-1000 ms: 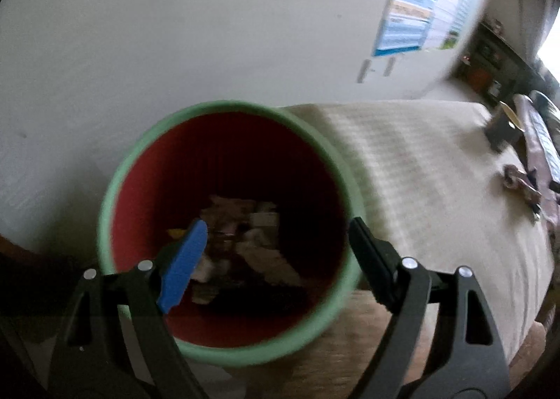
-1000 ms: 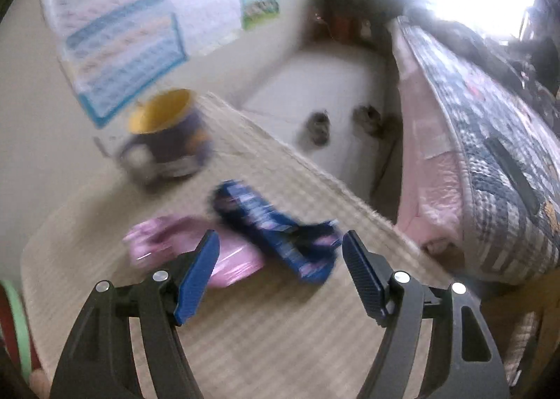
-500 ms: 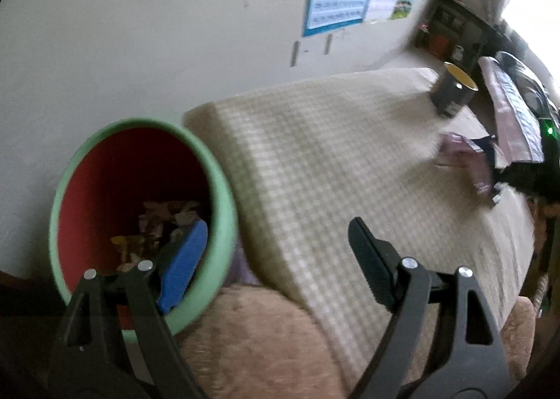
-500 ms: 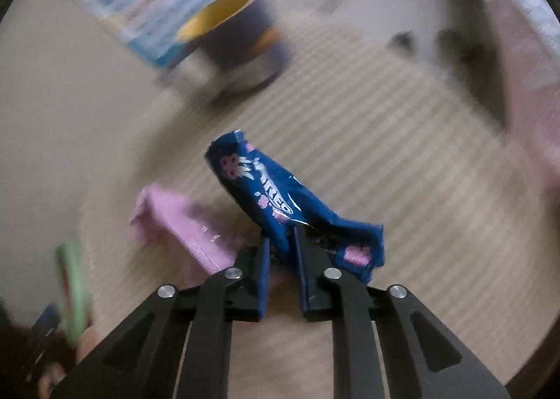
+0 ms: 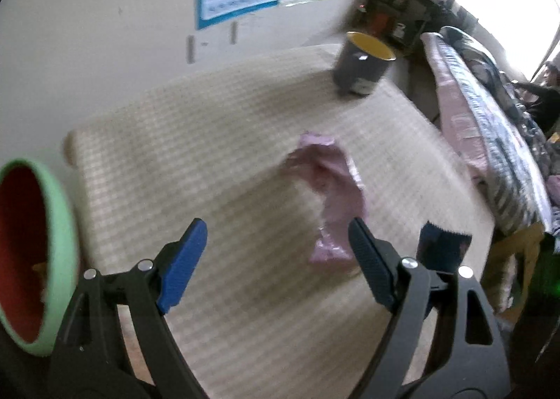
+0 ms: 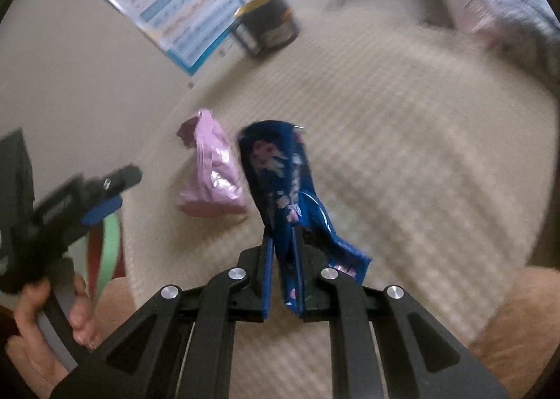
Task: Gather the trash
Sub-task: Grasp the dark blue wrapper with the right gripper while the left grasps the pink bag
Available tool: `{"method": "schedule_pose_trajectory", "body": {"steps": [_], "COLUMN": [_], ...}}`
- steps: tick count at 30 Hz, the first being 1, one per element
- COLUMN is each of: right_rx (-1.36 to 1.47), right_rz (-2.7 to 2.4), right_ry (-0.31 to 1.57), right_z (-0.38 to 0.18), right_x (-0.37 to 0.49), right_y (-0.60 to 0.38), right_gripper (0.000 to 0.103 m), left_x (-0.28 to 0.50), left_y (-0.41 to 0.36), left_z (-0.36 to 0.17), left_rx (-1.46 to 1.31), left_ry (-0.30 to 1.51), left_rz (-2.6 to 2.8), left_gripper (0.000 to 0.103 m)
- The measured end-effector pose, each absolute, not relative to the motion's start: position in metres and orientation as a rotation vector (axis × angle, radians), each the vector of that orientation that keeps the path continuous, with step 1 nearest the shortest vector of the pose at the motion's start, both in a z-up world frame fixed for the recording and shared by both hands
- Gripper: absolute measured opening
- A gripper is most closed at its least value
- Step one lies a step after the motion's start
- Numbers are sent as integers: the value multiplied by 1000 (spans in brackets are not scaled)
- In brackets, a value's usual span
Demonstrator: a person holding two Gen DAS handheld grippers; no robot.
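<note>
Wrapper collection at the moment of pickup. The right gripper (image 6: 281,280) is clenched on the blue wrapper (image 6: 280,182), its jaws pinching the lower end so that the rest stands up and clear of the checked cloth (image 6: 402,126); a grip this near one end probably leaves the free length to flop when carried. The pink wrapper (image 5: 327,189) lies loose on the cloth just beside the blue one, ahead of the left gripper (image 5: 276,259), whose jaws stand wide apart with nothing between them, presumably so they can straddle it. The bin (image 5: 52,259), green-rimmed and red inside, sits at the cloth's left edge, within reach of both hands. The mug (image 5: 362,64) stands well apart at the far end; it is most likely not trash.
</note>
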State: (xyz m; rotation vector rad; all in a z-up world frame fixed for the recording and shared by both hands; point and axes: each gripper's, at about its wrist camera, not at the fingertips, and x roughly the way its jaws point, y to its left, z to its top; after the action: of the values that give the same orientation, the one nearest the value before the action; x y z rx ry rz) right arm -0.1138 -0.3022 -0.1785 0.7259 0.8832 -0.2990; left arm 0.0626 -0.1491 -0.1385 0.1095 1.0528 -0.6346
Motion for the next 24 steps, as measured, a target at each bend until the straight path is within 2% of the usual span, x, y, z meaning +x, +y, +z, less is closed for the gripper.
{"method": "schedule_pose_trajectory", "body": {"steps": [5,10,12,14,16,19,21,24], "right_rx": [742,709,694,684,690,687,687,682], "right_rz": [-369,-343,-324,-314,-301,-314,-321,-317], "right_ry": [853,871,881,890,903,884,869,902], "right_z": [-186,-185,-185,-187,-191,-188,-186,-192], "right_x": [-126,-128,-126,-123,-121,-124,-126,-121], "right_y": [-321,-313,-311,-308,-307,-308,-309,-309], "right_gripper": [10,13,13,15,36,53,59,60], "left_x": [58,65,63,57,51,44,40,34], "left_y": [-207,-227,-228,-230,-225,-206,-188,-167], "left_z": [-157,-183,-181,-174,-167,-157,-151,-143], "left_rx": [208,201,190,246,269,272,266,253], "left_ry": [1067,1164,1181,1152,1125,1094,1082,1064], "left_rz": [-661,-665,-688,-693,-701,-692,-685,-676], "left_gripper": [80,63,29,23,19,18,18,19]}}
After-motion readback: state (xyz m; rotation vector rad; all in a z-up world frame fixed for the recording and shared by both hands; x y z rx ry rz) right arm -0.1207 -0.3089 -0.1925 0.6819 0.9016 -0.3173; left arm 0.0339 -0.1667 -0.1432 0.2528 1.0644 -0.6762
